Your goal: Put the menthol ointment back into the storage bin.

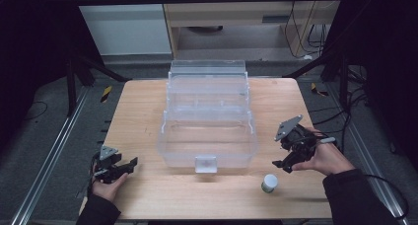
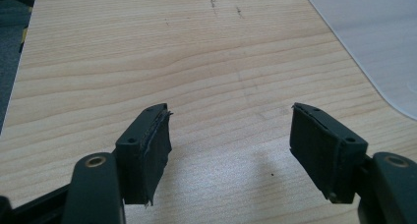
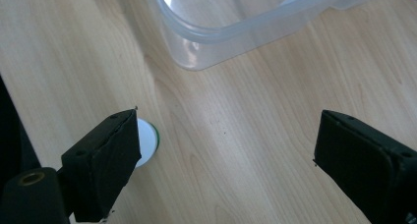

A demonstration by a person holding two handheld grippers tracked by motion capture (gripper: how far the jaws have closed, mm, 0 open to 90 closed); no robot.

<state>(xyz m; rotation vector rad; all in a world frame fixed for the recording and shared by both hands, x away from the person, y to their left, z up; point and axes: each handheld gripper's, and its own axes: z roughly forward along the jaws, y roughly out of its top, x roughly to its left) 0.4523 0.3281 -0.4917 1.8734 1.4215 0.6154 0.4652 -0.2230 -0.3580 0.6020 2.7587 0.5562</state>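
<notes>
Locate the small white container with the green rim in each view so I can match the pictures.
High view: the small white container stands on the table, lower right, near the right gripper.
Left gripper view: not in this picture.
Right gripper view: lower left, partly behind the left-hand jaw.
Shared landmark: the clear plastic box.
</notes>
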